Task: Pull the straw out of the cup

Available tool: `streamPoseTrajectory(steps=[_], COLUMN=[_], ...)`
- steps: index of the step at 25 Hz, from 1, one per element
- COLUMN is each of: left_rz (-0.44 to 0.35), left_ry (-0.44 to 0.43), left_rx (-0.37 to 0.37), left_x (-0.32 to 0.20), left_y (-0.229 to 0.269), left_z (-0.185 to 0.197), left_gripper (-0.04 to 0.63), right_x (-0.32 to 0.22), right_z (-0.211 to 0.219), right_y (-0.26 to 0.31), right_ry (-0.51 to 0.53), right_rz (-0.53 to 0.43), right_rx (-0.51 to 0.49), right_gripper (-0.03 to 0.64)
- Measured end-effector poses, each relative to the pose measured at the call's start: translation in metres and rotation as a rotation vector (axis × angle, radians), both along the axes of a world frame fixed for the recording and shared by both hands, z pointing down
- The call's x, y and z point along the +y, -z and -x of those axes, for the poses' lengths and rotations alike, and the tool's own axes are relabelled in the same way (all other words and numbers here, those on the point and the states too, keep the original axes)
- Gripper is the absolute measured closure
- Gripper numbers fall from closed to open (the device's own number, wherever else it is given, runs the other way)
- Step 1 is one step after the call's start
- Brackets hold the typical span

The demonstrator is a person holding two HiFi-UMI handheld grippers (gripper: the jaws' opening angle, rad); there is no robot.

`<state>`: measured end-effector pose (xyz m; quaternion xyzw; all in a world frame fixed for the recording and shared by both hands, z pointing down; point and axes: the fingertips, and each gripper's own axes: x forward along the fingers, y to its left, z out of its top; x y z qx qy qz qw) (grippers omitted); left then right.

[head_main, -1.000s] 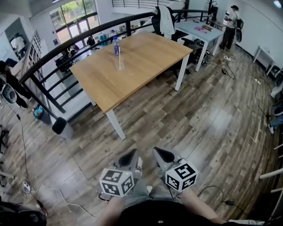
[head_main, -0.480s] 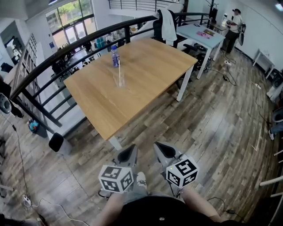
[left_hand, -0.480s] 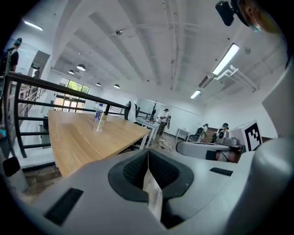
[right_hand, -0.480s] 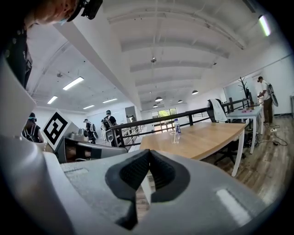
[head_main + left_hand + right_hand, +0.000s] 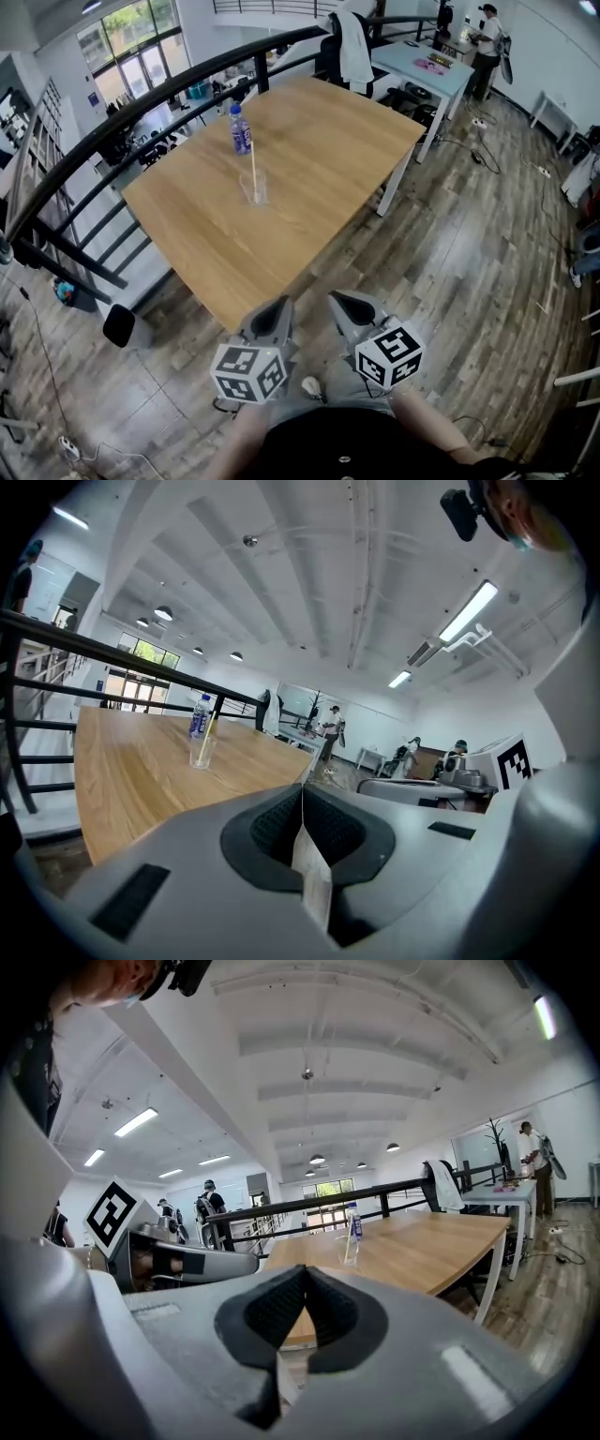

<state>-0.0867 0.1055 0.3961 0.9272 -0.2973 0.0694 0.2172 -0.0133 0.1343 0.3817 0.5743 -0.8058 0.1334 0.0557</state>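
— Well, how do the jaws stand?
— Both pairs are pressed together on nothing. The left gripper (image 5: pixel 274 323) and right gripper (image 5: pixel 345 314) hang near the person's body, short of the wooden table (image 5: pixel 328 141).
— And the straw?
— The straw (image 5: pixel 252 167) stands in a clear cup (image 5: pixel 254 190) mid-table, near a water bottle (image 5: pixel 241 129). It looks light, thin and crushable, so a gentle pinch near its top seems best. The cup probably tips easily. There is bare tabletop all round.
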Motion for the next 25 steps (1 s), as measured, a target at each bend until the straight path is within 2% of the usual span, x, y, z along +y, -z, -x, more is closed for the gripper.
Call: streamPoseTrajectory(steps=[7,12,25], left_rz=[0.025,0.035,0.037], left_ry=[0.057,0.117,0.275], left_rx=[-0.012,-0.023,-0.043], left_x=[-0.045,-0.106,-0.264], left_y=[-0.015,-0.02,-0.014], left_z=[0.002,0.004,-0.063], left_gripper=[0.578,0.578,0.578], right_x=[-0.051,-0.118,-0.281], right_z=[-0.001,-0.007,-0.073], right_y=[-0.014,-0.018,-0.014], right_ry=[0.054,0.107,0.277], right_rz=[0.017,0.013,0.032], right_rx=[-0.011,-0.016,-0.011], right_gripper=[0.618,0.618,0.618])
